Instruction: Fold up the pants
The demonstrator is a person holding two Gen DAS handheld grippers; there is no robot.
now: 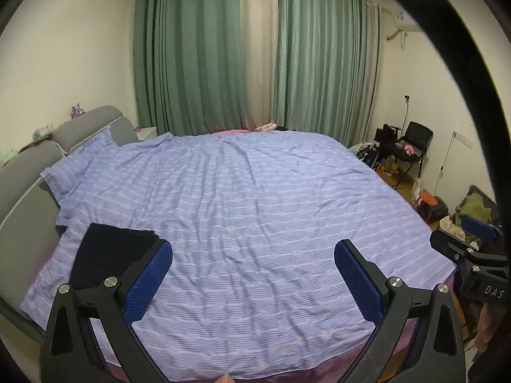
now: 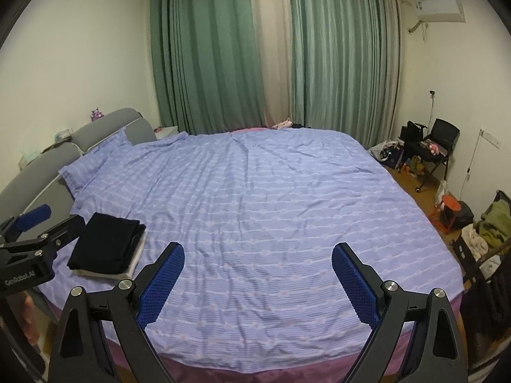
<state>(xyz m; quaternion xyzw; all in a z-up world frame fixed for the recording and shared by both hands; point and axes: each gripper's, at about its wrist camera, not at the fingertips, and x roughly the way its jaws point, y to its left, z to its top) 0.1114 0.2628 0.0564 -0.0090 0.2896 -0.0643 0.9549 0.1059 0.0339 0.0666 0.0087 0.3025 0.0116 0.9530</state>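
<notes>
**Both claws spread and empty above the bed, folded pants off to the left**

The left gripper (image 1: 254, 271) hangs over the near edge of the bed with its blue pads (image 1: 150, 282) spread wide and nothing between them; the right gripper (image 2: 258, 274) sits just beside it in the same state, jaws apart, holding nothing; each claw also appears at the edge of the other's view. Outward from the left claw, the black pants (image 2: 107, 245) lie already folded into a compact rectangle on the striped blue sheet (image 2: 271, 210), near the bed's left side by the grey headboard (image 2: 108, 127); they rest on top of a pale folded item (image 2: 134, 261) whose edge peeks out beneath. The rest of the sheet is wrinkled but carries no other garment within reach.

Judged from this, the fold looks finished or close to it. The risks: a wide claw reaching back in could snag the top layer and spring the fold; gripping too deep could lift the pale item with the pants; the stack lies close to the mattress edge, so a sideways push might slide it off.

No basket or bin is plainly visible; a dark chair (image 2: 442, 140) by the far wall holds clutter too small to identify.
</notes>
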